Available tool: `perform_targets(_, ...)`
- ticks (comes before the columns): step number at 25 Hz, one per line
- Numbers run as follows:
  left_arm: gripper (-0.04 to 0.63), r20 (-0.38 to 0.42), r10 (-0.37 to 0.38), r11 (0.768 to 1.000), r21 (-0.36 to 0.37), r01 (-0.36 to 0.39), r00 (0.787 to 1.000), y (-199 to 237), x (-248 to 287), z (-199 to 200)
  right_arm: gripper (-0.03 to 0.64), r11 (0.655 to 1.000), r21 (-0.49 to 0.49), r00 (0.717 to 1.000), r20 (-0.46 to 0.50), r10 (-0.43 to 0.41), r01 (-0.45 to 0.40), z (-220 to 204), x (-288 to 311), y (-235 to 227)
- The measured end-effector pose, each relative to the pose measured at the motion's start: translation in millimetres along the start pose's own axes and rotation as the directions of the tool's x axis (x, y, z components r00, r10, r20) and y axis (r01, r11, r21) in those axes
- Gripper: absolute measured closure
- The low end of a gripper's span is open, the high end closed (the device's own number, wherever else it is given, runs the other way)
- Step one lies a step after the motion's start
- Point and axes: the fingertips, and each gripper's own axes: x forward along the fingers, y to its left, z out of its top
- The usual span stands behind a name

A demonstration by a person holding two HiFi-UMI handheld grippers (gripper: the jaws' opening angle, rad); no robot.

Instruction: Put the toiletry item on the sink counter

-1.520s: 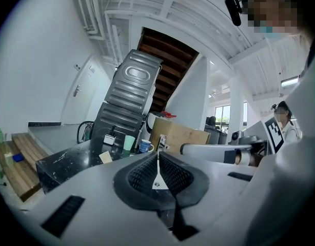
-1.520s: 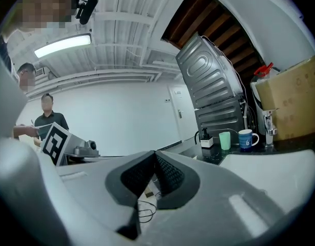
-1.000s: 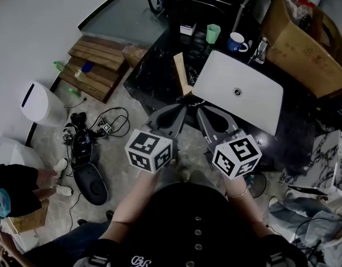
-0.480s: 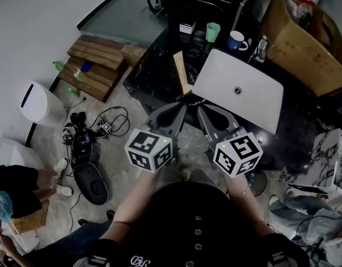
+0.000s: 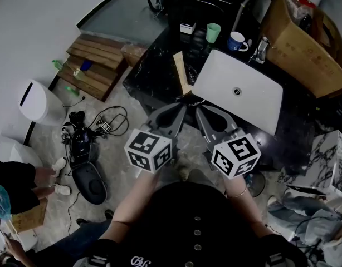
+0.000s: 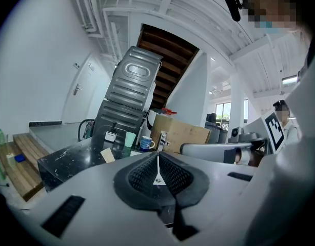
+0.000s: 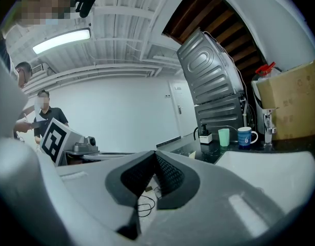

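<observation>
Holding two empty hand-held grippers short of the sink worktop

In the head view, the left hand-held gripper (image 5: pixel 181 107) and the right hand-held gripper (image 5: pixel 200 110) sit side by side, their tips close together and aimed toward 12 o'clock. Each gripper view shows its ribbed black pads (image 6: pixel 158 174) pressed together with nothing between them, so both are closed on nothing.

The dark stone worktop (image 5: pixel 154 71) begins just past the tips. Its white basin (image 5: pixel 254 107) lies at about 1 o'clock from them. The small things stand along the far edge, well apart from either gripper:
- a green cup (image 5: pixel 213 33) at 12 o'clock
- a small box with a white top (image 5: pixel 187 28) just to its left
- a blue mug (image 5: pixel 236 42) at 1 o'clock
- a chrome tap (image 5: pixel 261 50) beside the mug

A pale wooden slab (image 5: pixel 182 74) lies on the worktop between the cup and the gripper tips and is the nearest thing to them. I cannot tell which of these is the toiletry item, and neither gripper touches any of them. A cardboard box (image 5: pixel 304 49) stands at 2 o'clock, beyond the basin.
</observation>
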Motion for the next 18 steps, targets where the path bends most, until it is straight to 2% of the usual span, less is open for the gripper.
perform_targets(18, 0.578, -0.009, 0.015, 1.0, -0.012, -0.015, 1.0, 5.8, -5.6, -3.5, 0.614, 1.0, -0.008, 1.0, -0.019, -0.003, 0.003, -4.3, 1.9, 3.1)
